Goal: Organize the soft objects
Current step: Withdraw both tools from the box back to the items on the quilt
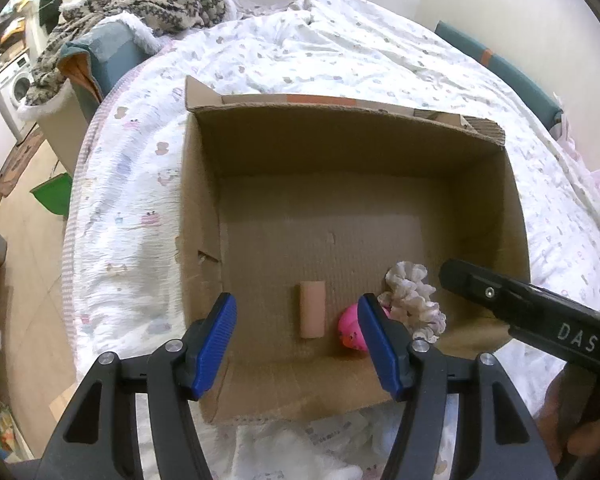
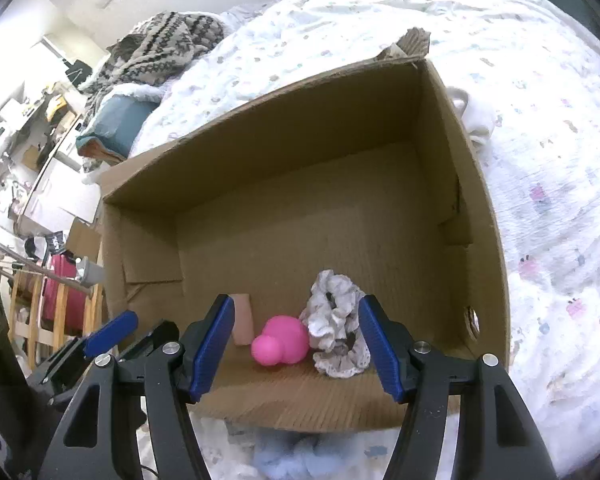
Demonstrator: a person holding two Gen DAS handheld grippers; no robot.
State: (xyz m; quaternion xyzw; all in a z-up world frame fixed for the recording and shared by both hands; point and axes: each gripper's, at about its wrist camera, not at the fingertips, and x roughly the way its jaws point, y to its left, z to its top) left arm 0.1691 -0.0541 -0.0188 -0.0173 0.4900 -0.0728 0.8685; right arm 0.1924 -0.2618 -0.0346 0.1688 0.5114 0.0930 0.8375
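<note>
Cardboard box sits open-topped on the bed. Three soft things lie together on the box floor by its near wall: a pink squishy toy, a white frilly scrunchie touching it on one side, and a peach foam roll a little apart on the other.

Left gripper: jaws apart, nothing between the pads. The foam roll lies at 12 o'clock just past the fingertips, its long axis running straight away from the gripper, 12 to 6. Pink toy at about 2 o'clock, half behind the right-hand blue pad.

Right gripper: jaws apart, empty. Pink toy dead centre between the pads and beyond them, at 12 o'clock; scrunchie at 1 o'clock, close to the right pad; foam roll at 11 o'clock, partly hidden by the left pad.

Judgement: these three look already placed. The next pick probably lies outside the box, so both grippers must clear the near wall first. Neither hand is plainly nearer to anything still loose.

Hard to read:
- pale crumpled fabric below the box's near edge in the left view, and a bluish soft heap in the right view, both cut off by the gripper bodies; can't name them.
- a white bundle outside the box at 1 o'clock, overexposed.
</note>
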